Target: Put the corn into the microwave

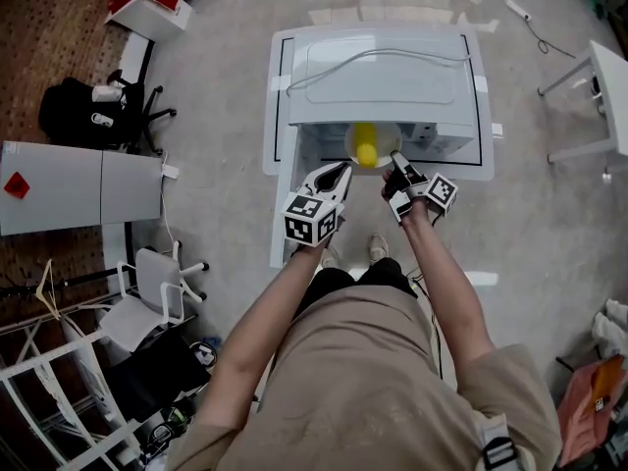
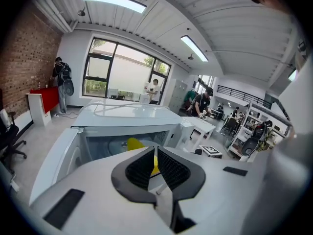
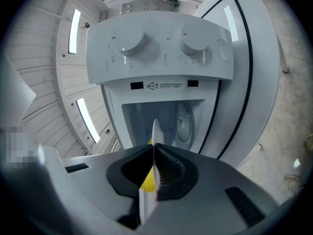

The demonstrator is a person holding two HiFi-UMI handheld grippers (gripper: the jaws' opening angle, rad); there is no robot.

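A yellow corn cob (image 1: 365, 148) lies on a pale round plate (image 1: 388, 134), held level at the mouth of the open white microwave (image 1: 378, 77). My left gripper (image 1: 342, 169) is shut on the plate's near left rim. The right gripper (image 1: 394, 157) is shut on the near right rim. In the right gripper view the plate (image 3: 155, 131) shows edge-on between the closed jaws (image 3: 153, 148), with the corn (image 3: 148, 181) beside it and the turntable (image 3: 185, 121) inside the cavity. In the left gripper view the corn (image 2: 135, 143) shows beyond the nearly closed jaws (image 2: 155, 151).
The microwave's door (image 1: 280, 116) hangs open to the left. Two knobs (image 3: 161, 43) sit on its control panel, and a cable (image 1: 373, 57) lies on its top. A black office chair (image 1: 98, 111) and white cabinets (image 1: 78, 184) stand at the left, a white table (image 1: 599, 96) at the right.
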